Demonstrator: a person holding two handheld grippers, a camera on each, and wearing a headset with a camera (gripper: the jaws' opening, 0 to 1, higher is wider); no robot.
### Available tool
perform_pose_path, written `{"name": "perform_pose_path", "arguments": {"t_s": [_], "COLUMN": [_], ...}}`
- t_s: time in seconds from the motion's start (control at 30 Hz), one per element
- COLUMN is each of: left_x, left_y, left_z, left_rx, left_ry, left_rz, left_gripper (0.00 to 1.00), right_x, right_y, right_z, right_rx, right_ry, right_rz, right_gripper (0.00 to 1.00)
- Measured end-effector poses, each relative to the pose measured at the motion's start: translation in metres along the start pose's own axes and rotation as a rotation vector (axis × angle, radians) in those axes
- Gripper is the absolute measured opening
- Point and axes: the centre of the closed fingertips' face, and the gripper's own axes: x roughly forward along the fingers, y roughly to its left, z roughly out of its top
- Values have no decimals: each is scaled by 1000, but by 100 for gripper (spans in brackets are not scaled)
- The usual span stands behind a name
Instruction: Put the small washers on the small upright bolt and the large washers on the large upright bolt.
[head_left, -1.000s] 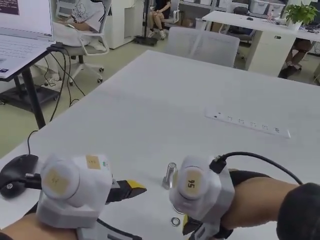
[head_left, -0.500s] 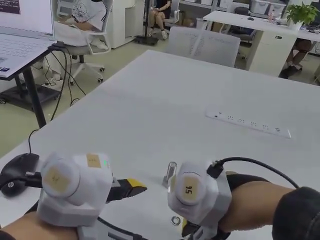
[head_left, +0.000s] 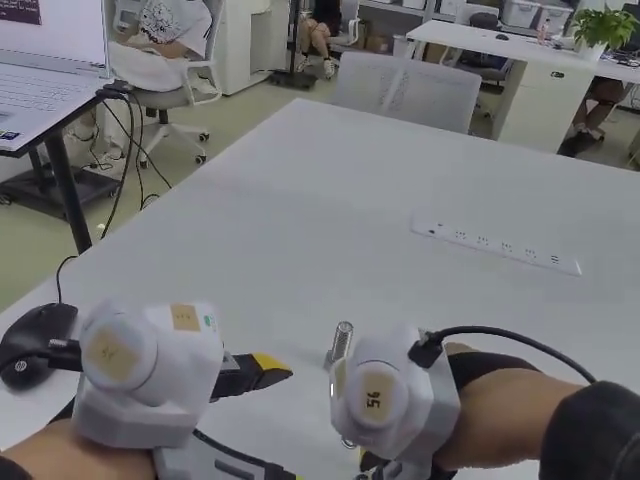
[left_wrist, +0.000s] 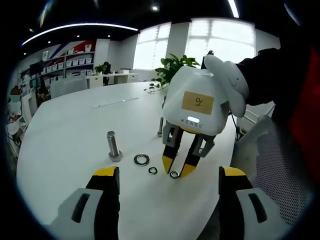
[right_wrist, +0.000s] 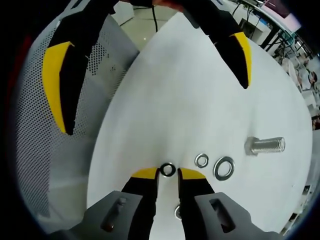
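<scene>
On my right gripper (right_wrist: 168, 176) the fingers flank a small washer (right_wrist: 167, 170), almost closed; I can't tell if they grip. Thin, light, slippery: I'd pinch its rim. My left gripper (right_wrist: 156, 110) gapes empty.

The left gripper (head_left: 262, 372) lay low and roughly level, aimed toward the right one, its jaws spread wide. The right gripper (right_wrist: 167, 173) pointed steeply downward, its jaws drawn close with only a narrow gap between the tips. A dark sleeve (head_left: 575, 425) covered the right forearm.
</scene>
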Motion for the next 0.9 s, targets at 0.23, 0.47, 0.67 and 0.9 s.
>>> {"name": "perform_pose_path", "arguments": {"t_s": [0.23, 0.47, 0.67, 0.9], "left_x": [1, 1, 1, 0], "left_y": [0, -1, -1, 0], "left_z": [0, 0, -1, -1], "left_rx": [1, 1, 0, -1], "left_ry": [-3, -3, -3, -3], "left_rz": [0, -2, -2, 1], "left_gripper": [81, 81, 81, 81], "right_x": [0, 0, 0, 0], "right_y": [1, 0, 0, -1], "right_z": [-1, -2, -2, -2], "right_rx": [-12, -13, -10, -7], "right_ry": [-5, -12, -16, -8], "right_rz": [-6, 4, 17, 19], "right_gripper": [15, 14, 13, 13]}}
